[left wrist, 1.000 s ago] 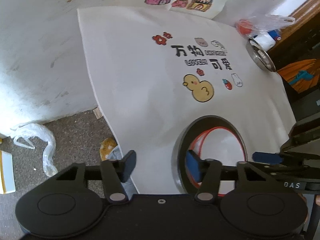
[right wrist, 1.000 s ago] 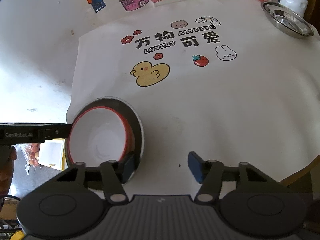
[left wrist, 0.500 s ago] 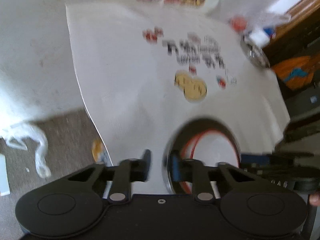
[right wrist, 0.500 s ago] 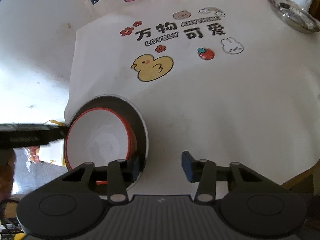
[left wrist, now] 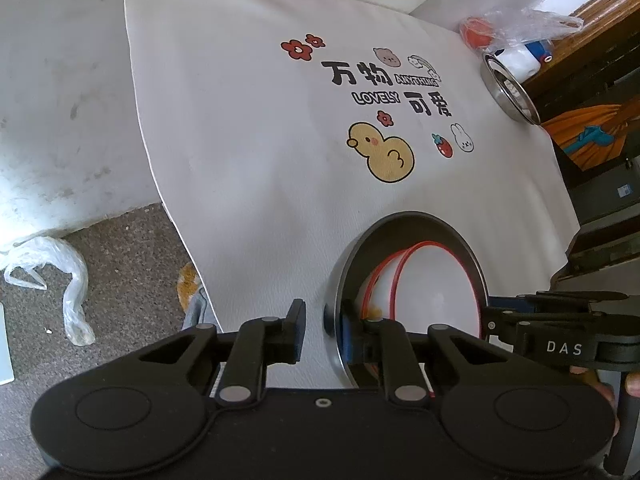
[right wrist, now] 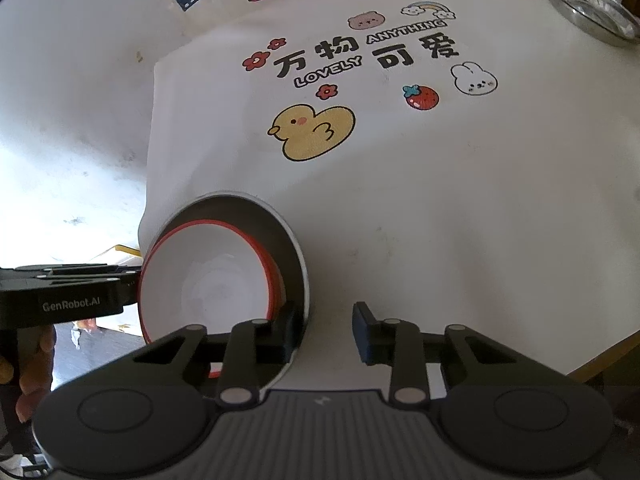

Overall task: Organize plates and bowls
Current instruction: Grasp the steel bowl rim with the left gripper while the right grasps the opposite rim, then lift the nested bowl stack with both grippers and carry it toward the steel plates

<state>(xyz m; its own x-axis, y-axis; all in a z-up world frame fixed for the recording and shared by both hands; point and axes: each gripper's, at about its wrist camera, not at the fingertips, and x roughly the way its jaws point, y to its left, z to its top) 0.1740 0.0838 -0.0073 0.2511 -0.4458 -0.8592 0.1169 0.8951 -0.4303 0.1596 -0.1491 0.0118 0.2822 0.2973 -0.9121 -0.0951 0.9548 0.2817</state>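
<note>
A dark grey plate [left wrist: 404, 226] sits near the mat's front edge, and nested white bowls with red rims [left wrist: 432, 284] lie inside it. My left gripper [left wrist: 323, 334] is shut on the plate's near rim, one finger outside and one inside. In the right wrist view the same plate [right wrist: 286, 240] holds the white bowls [right wrist: 208, 280]. My right gripper [right wrist: 328, 334] is open and straddles the plate's right rim. Its left finger is inside the plate; its right finger stands apart over the mat. The left gripper's body [right wrist: 68, 298] meets the plate from the left.
A white mat with a yellow duck print [left wrist: 380, 154] covers the table. A steel bowl [left wrist: 508, 92] and a plastic bag [left wrist: 520, 24] lie at the far right. The floor with a crumpled bag [left wrist: 60, 272] lies below the left edge. The table's front edge [right wrist: 580, 368] is close.
My left gripper went from wide open to clamped on the plate's rim. The right gripper's fingers narrowed around the opposite rim and moved slightly forward.
</note>
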